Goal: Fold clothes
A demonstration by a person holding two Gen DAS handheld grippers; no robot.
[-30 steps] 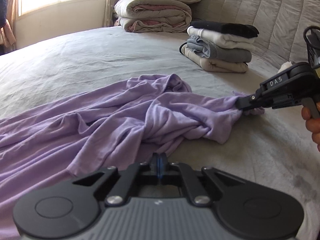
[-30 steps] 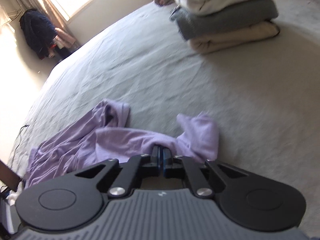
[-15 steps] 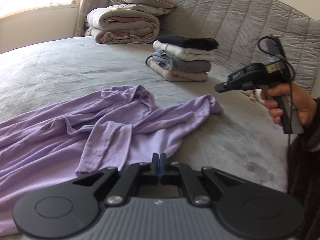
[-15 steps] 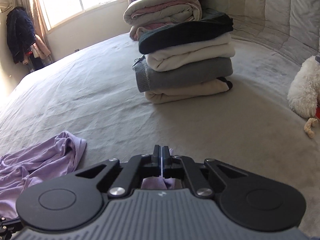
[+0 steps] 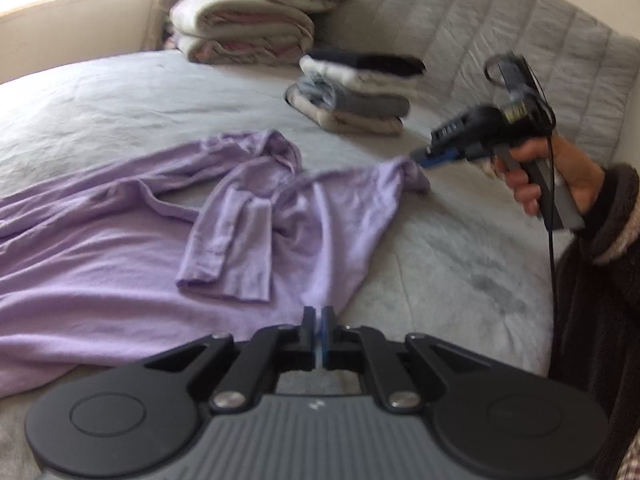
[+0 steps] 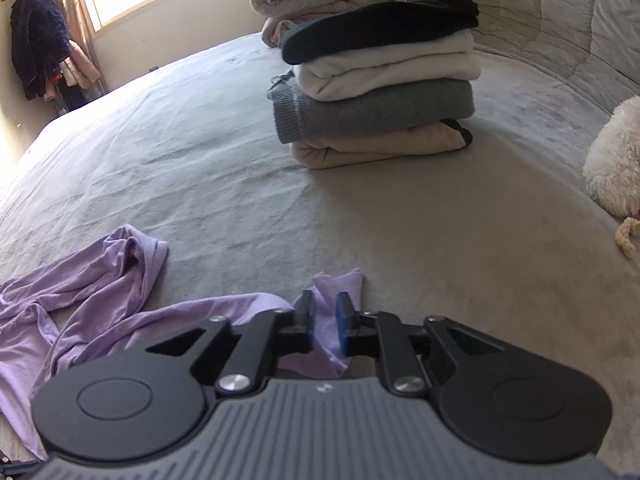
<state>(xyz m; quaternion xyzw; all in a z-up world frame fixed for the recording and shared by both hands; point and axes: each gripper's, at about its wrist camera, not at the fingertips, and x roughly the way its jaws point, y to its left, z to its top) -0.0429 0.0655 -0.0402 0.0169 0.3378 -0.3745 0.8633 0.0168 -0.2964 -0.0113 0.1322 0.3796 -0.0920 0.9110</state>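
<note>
The lilac top [image 5: 132, 264] is lying rumpled and unfolded on the grey bed [image 5: 120, 96]. The right gripper [image 6: 324, 322] is straddling a corner, fingers parted; the left gripper [image 5: 319, 330] is sitting closed on nothing. Fabric is looking thin, limp, likely slippery: hems and shoulders are offering firmest hold.

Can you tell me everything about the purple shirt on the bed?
The soft lilac long-sleeved top of thin knit cloth lies crumpled and unfolded on the grey bed cover. One sleeve is doubled over the body, cuff toward the camera. A bunched corner sits between the parted blue-padded fingers of the right gripper, which are not yet closed on it. The left gripper is shut at the near hem; whether it pinches cloth is unclear. Nothing else touches the top.
</note>
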